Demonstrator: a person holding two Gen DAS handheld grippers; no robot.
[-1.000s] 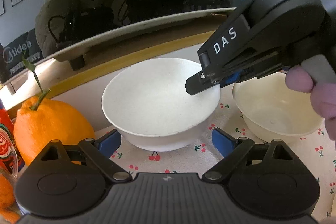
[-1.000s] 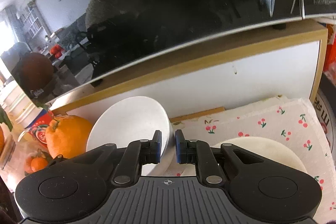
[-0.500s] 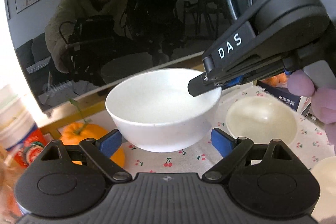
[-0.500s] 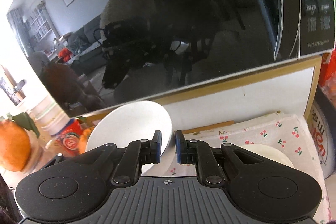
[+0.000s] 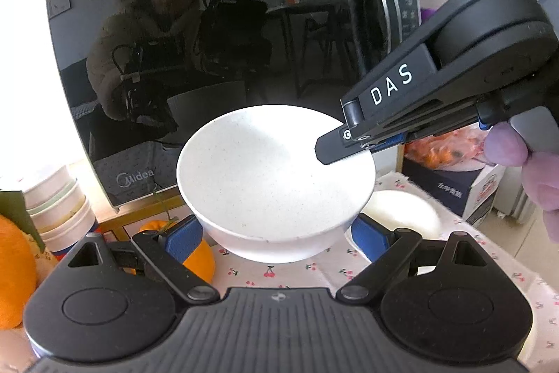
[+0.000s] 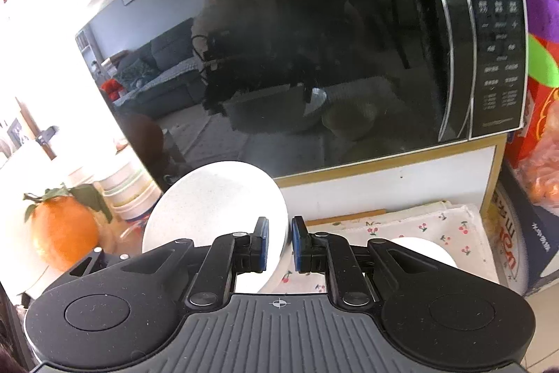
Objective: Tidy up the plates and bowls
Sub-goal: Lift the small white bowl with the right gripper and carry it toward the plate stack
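A white bowl [image 5: 272, 177] hangs in the air above the cherry-print cloth [image 5: 279, 271]. My left gripper [image 5: 276, 235] spans its lower wall, one blue pad [image 5: 185, 235] against each side. My right gripper [image 6: 279, 243] is shut on the bowl's right rim; in the left wrist view its black fingertips [image 5: 335, 145] clamp that rim. In the right wrist view the white bowl [image 6: 209, 205] shows tilted to the left of the pads. A second, cream bowl [image 5: 401, 215] sits on the cloth below and to the right, also seen as the cream bowl [image 6: 422, 250].
A black microwave [image 6: 314, 58] stands close in front on a white shelf with a wooden rim [image 6: 384, 187]. Oranges [image 5: 14, 271] and stacked tubs [image 5: 59, 208] crowd the left. A printed box [image 5: 450, 191] stands at the right. A gloved hand [image 5: 506, 142] holds the right gripper.
Both grippers have risen together with the white bowl, lifting it off the cloth. The cream bowl stays below, and the microwave door now fills the upper view.
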